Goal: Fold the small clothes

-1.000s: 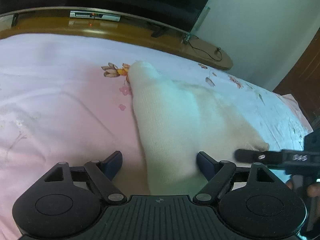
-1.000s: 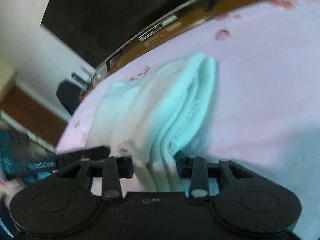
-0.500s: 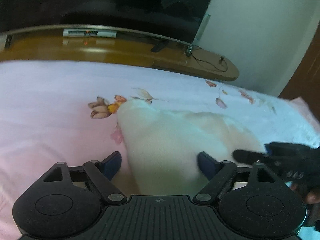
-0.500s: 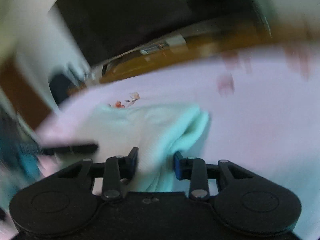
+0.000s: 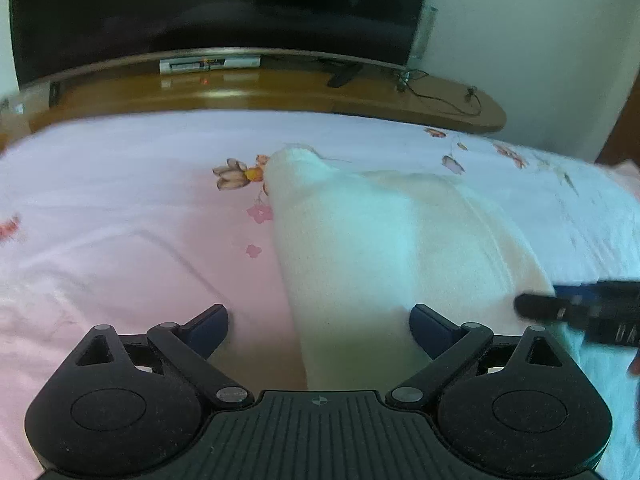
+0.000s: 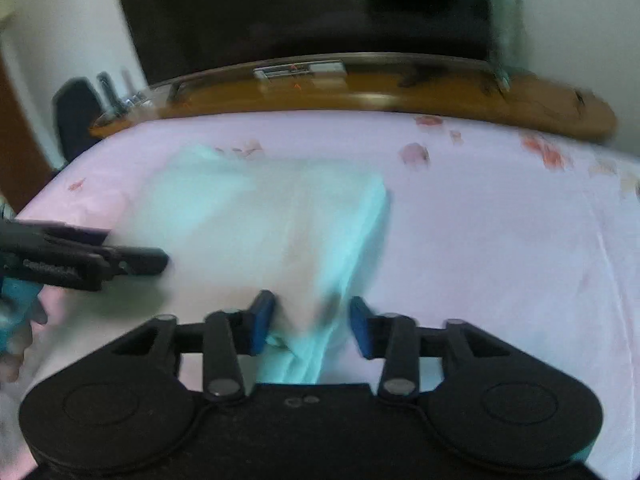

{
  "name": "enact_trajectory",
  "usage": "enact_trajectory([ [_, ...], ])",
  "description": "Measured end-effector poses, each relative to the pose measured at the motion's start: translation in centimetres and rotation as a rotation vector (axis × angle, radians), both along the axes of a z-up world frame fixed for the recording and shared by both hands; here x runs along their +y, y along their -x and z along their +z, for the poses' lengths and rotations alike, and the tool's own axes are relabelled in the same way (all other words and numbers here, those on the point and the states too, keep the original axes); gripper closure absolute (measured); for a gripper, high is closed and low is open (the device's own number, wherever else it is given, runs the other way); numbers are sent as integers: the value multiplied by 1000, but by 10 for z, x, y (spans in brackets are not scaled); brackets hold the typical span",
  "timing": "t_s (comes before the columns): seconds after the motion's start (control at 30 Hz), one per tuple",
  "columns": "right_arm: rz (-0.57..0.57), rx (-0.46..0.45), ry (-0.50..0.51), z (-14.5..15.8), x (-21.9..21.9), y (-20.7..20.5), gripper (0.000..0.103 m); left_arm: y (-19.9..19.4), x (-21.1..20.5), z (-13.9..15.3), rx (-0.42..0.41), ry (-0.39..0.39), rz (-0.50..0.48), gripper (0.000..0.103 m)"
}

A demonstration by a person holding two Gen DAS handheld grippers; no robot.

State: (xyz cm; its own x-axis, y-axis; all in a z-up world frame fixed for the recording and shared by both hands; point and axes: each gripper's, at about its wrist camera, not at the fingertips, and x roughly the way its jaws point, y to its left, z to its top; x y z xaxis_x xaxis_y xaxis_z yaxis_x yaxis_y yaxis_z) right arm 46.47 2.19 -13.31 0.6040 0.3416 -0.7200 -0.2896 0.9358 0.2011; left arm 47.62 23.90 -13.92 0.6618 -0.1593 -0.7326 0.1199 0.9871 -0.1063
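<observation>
The soft, light knit garment (image 5: 384, 248) lies folded on the pink bedsheet (image 5: 120, 216), between the wide-open left gripper (image 5: 319, 322) and half-open right gripper (image 6: 312, 320), neither pressing it; its thick layered near edge looks best to pinch.

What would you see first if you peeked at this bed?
A soft white folded garment lies in the middle of the pink flowered bedsheet. The left hand-held gripper stands wide open over its near end, its jaws just having opened. Behind the bed a big dark TV sits on a wooden stand.
</observation>
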Motion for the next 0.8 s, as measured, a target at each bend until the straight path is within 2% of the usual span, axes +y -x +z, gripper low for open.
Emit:
enact_trajectory([
  [0.07, -28, -1, -16, 12, -3, 10, 62, 19, -4, 10, -25, -53, -15, 6],
  [0.17, -5, -63, -21, 34, -4, 48, 59, 52, -5, 8, -6, -38, -10, 0],
  [0.27, 8, 7, 60, 19, 6, 68, 60, 72, -6, -11, 44, -58, -3, 0],
  [0.33, 17, 72, 89, -4, 9, 75, 59, 85, 0, -13, 29, -24, 27, 0],
  [0.37, -1, 50, 71, -5, 6, 79, 58, 89, 1, -11, 29, -27, 31, 0],
  [0.47, -30, 68, 66, -1, 8, 77, 57, 100, 4, -9, 25, -28, 56, 0],
  [0.6, -55, 57, 89, -4, 5, 81, 42, 110, 4, -12, 27, -16, 90, 0],
  [0.7, -78, 65, 60, -2, -1, 85, 40, 114, 1, -7, 36, -29, 101, 0],
  [0.8, -94, 40, 54, 12, -10, 101, 37, 128, -4, 3, 1, -51, 128, 0],
])
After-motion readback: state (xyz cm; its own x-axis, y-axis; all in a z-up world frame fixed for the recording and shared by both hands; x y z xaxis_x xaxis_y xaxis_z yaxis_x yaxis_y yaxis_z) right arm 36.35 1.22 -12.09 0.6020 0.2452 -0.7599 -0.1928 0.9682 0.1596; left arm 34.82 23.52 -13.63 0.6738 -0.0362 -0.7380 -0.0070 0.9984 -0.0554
